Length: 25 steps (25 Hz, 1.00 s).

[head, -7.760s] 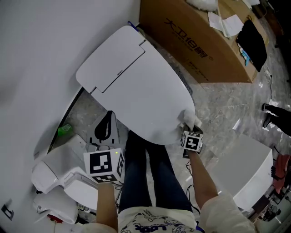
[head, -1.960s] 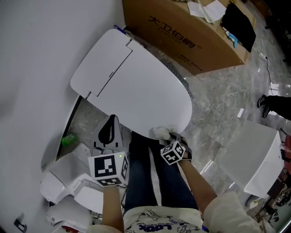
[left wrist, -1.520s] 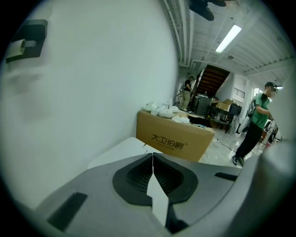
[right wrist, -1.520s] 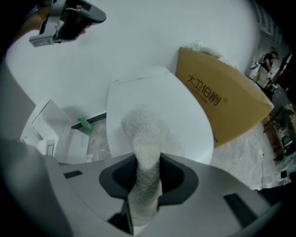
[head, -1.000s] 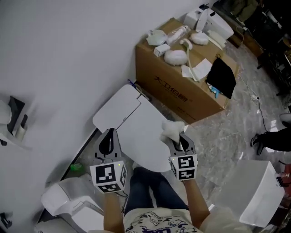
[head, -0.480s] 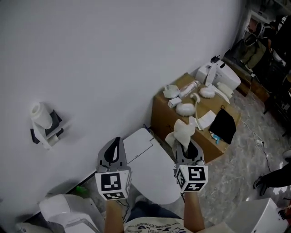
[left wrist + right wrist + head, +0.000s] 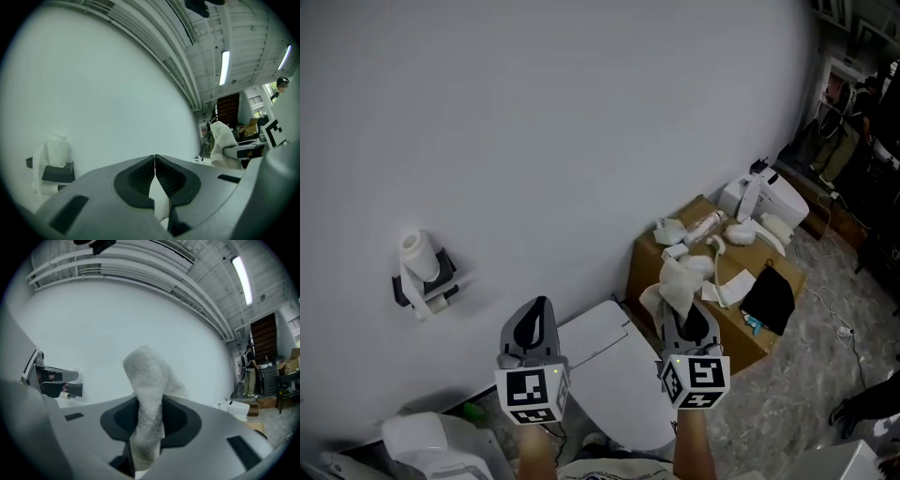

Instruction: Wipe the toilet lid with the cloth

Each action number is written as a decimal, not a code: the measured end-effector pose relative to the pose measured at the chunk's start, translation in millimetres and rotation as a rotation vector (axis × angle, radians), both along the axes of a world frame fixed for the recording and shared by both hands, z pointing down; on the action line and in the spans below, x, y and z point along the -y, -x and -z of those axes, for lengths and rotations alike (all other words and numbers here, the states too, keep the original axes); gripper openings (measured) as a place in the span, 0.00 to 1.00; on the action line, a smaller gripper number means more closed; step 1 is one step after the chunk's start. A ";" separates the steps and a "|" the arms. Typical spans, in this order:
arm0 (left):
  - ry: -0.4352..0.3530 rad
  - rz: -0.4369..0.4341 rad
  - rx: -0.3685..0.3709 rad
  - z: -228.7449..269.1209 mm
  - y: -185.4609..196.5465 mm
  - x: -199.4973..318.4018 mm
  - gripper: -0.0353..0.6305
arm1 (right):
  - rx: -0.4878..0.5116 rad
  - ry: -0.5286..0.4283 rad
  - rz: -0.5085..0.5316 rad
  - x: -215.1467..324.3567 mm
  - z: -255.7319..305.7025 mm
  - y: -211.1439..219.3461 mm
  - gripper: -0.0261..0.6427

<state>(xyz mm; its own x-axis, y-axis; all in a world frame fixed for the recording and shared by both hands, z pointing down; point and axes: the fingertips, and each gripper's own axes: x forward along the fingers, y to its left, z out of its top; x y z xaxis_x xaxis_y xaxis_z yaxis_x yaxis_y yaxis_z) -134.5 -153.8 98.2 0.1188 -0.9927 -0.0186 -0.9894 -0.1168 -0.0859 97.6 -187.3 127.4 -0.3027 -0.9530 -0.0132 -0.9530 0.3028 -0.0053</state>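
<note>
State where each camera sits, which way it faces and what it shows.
Head view: on the head, facing down at the toilet lid; left gripper and right gripper show.
Left gripper view: along its shut fingers towards the wall.
Right gripper view: along fingers shut on the cloth.
Shared: all three show the cloth.

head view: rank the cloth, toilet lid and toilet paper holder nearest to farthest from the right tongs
1. cloth, clamped in the right tongs
2. toilet lid, just below and to the left
3. toilet paper holder, far left on the wall
</note>
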 end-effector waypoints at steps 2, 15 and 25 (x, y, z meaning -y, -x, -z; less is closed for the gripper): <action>-0.004 0.007 0.000 3.4 3.3 0.0 0.07 | 0.004 -0.009 0.009 1.3 4.4 3.2 0.19; 0.006 0.024 -0.009 2.6 12.9 9.8 0.07 | 0.006 0.002 0.034 16.4 5.7 16.0 0.19; 0.002 0.023 -0.018 2.0 17.0 9.7 0.07 | 0.005 -0.005 0.043 14.8 8.7 21.5 0.19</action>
